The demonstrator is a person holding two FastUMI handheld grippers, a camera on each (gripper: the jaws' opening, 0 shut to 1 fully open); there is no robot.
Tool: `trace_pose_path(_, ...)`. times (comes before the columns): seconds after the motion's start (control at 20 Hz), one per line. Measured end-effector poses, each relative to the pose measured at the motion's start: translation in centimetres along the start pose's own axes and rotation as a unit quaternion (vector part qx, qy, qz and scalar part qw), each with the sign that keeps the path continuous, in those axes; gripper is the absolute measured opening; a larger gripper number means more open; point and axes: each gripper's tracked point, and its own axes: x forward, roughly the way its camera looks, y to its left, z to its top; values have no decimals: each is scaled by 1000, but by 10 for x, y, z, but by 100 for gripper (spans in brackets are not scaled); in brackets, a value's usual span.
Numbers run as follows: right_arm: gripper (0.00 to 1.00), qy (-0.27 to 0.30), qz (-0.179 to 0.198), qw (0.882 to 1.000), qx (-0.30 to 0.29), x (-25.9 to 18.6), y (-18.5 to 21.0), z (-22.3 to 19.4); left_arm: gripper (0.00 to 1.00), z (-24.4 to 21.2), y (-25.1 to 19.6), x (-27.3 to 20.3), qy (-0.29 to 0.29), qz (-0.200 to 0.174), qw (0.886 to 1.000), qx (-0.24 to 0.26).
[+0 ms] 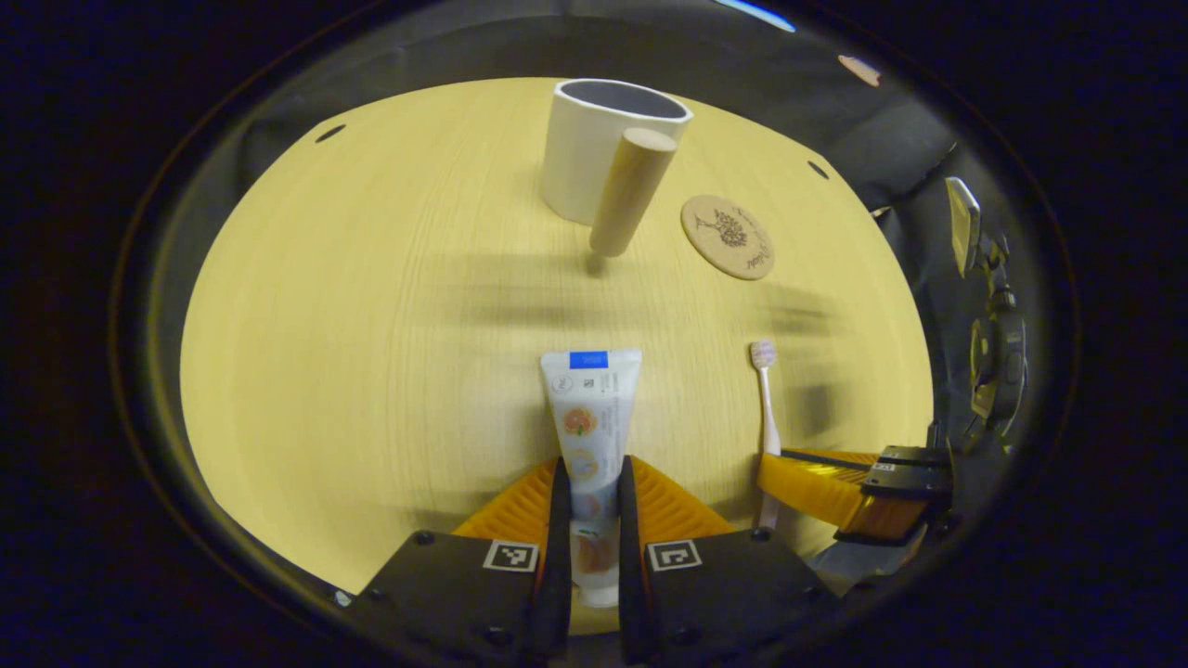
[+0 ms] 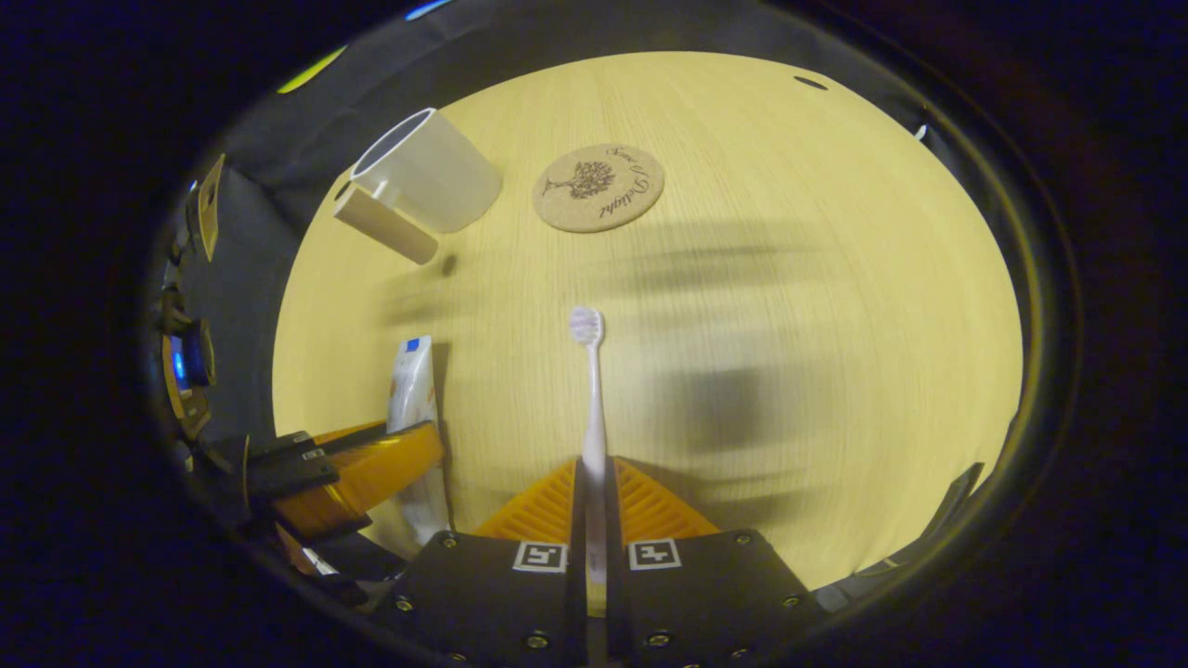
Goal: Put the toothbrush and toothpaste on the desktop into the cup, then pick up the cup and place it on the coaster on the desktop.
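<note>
Left gripper (image 1: 590, 501) clamped on the toothpaste (image 1: 591, 408), both fingers pressed against the tube's sides, its flat end pointing toward the cup (image 1: 594, 148). Right gripper (image 2: 594, 506) clamped on the toothbrush (image 2: 591, 390) handle, bristle head out ahead. Both near the tabletop's (image 1: 371, 325) near edge, side by side. Cup upright by the far edge, wooden handle (image 1: 629, 190) toward the near edge. Coaster (image 1: 728, 236) just beside the cup, apart from it, lying flat.

tongs (image 1: 590, 492) gripping toothpaste (image 1: 591, 413), cup (image 1: 594, 148) beyond
</note>
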Motion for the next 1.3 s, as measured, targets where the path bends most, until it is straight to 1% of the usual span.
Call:
trace_pose_path(0.1,10,-11,-5,1000,-9,-1,0,1,29,0,0,-1,-8,-10,1000,-13)
trace_pose_path(0.3,10,-42,10,999,-20,-16,4,6,29,12,-2,-17,-52,-29,998,-33)
trace_pose_path(0.4,10,-48,0,998,-27,-18,0,7,28,17,3,-25,-67,-25,997,-36)
trace_pose_path(0.55,10,-42,-3,999,-33,-16,0,5,27,20,5,-31,-80,-25,996,-39)
trace_pose_path(0.7,10,-39,-22,998,-43,-13,-4,3,28,21,1,-35,-85,-27,995,-38)
trace_pose_path(0.8,10,-19,-27,998,-50,-8,-3,-4,28,18,-3,-34,-80,-29,996,-39)
trace_pose_path(1.0,10,-3,-29,999,-46,0,4,-5,27,15,-4,-35,-76,-34,996,-42)
trace_pose_path(1.05,10,-1,-32,999,-44,1,5,-5,29,15,-3,-36,-74,-34,996,-40)
trace_pose_path(1.1,10,6,-34,999,-42,3,6,-7,27,14,-3,-37,-72,-35,996,-40)
trace_pose_path(1.15,10,13,-36,999,-38,2,7,-8,28,13,-3,-35,-69,-36,996,-39)
trace_pose_path(1.3,10,32,-50,998,-38,3,7,-9,27,11,0,-29,-63,-38,997,-36)
